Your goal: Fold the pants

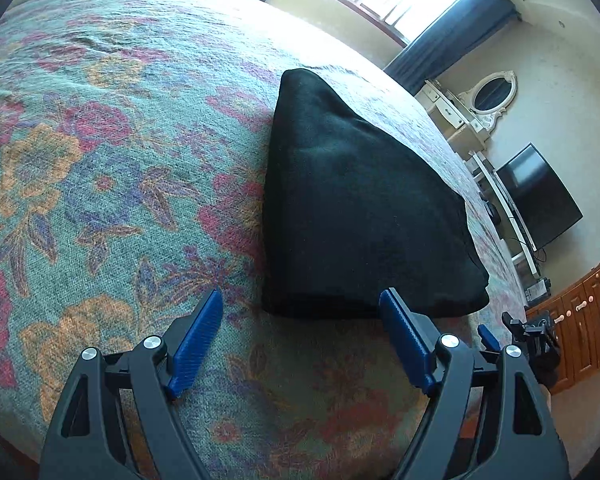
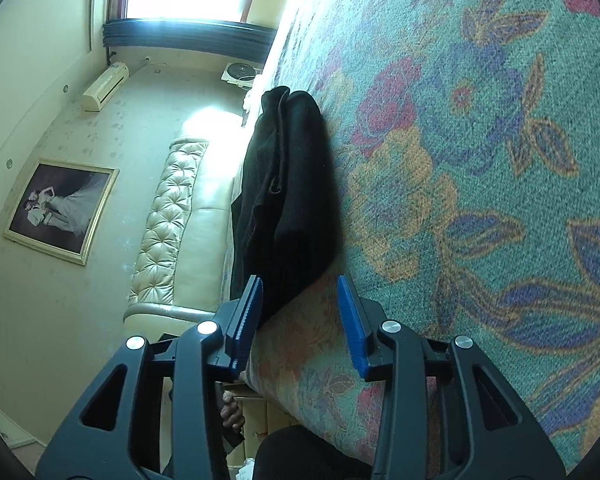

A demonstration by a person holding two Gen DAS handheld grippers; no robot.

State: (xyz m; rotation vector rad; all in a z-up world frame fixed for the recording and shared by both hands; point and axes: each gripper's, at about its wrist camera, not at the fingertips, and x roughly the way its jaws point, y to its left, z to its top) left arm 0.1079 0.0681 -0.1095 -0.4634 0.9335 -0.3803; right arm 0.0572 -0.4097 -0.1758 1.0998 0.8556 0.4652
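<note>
Bedspread (image 1: 100, 160) with a floral weave fills the left wrist view from 9 o'clock across to the centre, and on it, toward 2 o'clock of centre, lie the black pants (image 1: 352, 208), already folded into a thick, compact bundle near the bed's edge. The left gripper (image 1: 300, 332) hangs just short of the bundle's near edge, jaws wide and empty, one blue pad touching or nearly touching the cloth at 5 o'clock. Farther right, at 4 o'clock, a tip of the right gripper (image 1: 488, 336) shows beside the bundle's corner. In the right wrist view the pants (image 2: 292, 200) rise from 6 o'clock toward 12, their stacked layers visible along the side; the right gripper (image 2: 300, 312) straddles the near end with its jaws wide, gripping nothing. The fabric looks soft, matte and fairly heavy, likely to sag and slide apart if lifted by one layer. Taking hold should mean pinching all layers together at the near corners.
</note>
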